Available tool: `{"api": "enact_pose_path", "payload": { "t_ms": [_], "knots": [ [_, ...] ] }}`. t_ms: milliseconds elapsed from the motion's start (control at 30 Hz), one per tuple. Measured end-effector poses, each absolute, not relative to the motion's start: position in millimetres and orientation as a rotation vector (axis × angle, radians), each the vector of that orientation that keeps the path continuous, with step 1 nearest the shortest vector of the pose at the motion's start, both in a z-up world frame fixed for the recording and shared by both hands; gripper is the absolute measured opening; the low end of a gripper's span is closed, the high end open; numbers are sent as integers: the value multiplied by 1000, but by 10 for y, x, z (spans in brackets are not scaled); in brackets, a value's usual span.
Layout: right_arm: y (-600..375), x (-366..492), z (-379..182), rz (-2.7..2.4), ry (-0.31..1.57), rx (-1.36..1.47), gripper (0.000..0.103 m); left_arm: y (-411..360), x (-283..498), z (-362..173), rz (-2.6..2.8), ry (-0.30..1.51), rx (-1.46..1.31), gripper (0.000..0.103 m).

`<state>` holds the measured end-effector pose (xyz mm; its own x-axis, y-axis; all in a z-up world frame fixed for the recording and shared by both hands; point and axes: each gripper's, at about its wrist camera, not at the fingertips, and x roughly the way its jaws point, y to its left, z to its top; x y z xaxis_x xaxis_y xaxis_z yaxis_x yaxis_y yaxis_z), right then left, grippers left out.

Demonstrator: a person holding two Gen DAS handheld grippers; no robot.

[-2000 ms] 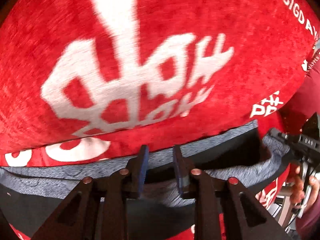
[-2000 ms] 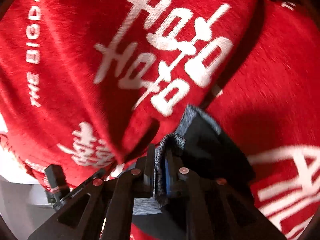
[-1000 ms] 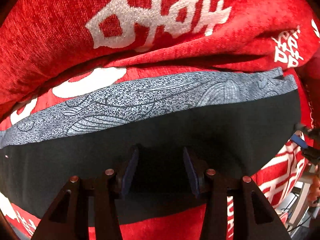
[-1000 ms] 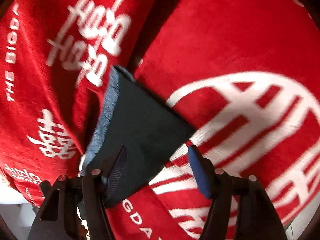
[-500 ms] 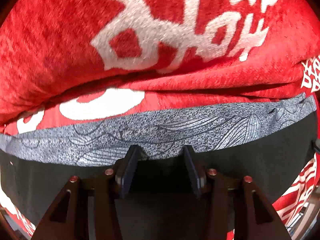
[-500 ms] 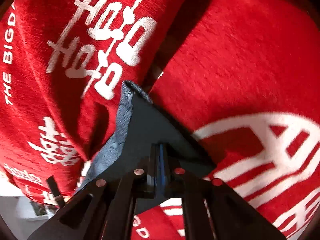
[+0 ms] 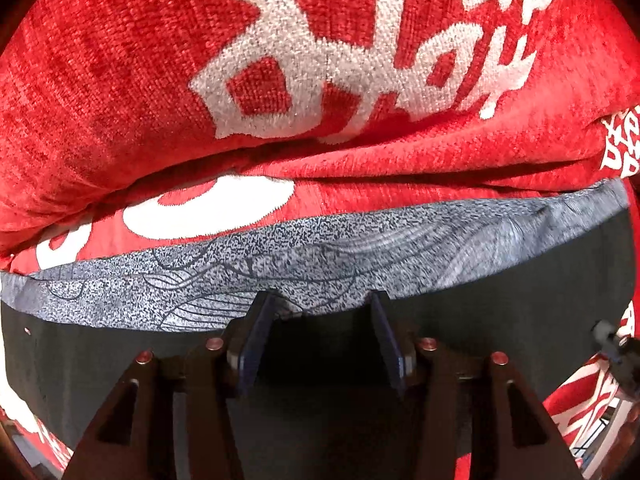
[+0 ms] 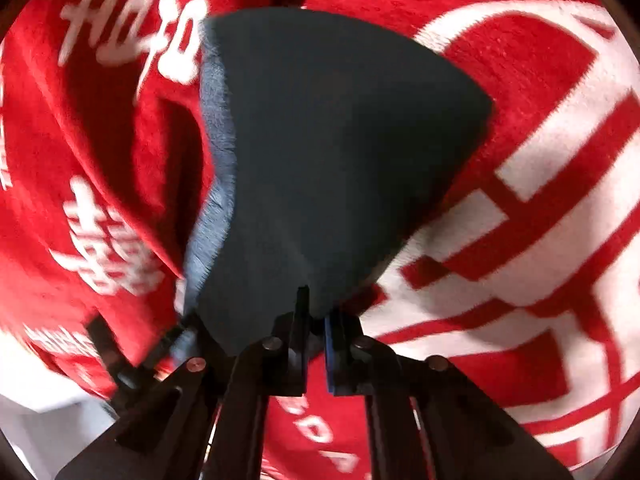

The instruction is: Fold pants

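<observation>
My left hand-held gripper [image 7: 320,320] hangs with jaws apart over the pants [image 7: 500,320], which lie on the red blanket [image 7: 120,100]. My right hand-held gripper [image 8: 316,320] is pinched tight on a pants corner [image 8: 316,312], lifting dark cloth.

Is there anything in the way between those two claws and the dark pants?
Nothing visible. The right gripper is already shut on the pants; the open left gripper sits directly over them on the red blanket.
</observation>
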<state>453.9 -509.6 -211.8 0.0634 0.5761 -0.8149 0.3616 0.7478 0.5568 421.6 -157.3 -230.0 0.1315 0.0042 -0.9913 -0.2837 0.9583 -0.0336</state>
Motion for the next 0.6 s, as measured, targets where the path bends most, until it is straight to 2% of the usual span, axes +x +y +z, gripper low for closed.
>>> {"api": "enact_pose_path", "payload": {
  "t_ms": [100, 200, 300, 367, 600],
  "knots": [
    [-4954, 4724, -1843, 278, 1481, 656, 6, -1606, 4204, -2325, 219, 1414, -198, 53],
    [-4913, 4861, -1962, 251, 1552, 602, 11, -1553, 4262, -2293, 241, 1425, -222, 53],
    [-4982, 4697, -2056, 255, 1596, 689, 29, -1429, 4076, -2109, 208, 1420, -223, 53],
    [-4944, 4483, -2059, 319, 1597, 775, 45, -1246, 3782, -1963, 202, 1418, -205, 53],
    [-3891, 3726, -2362, 585, 1753, 911, 46, -224, 2686, -1806, 421, 1467, -245, 53]
  ]
}}
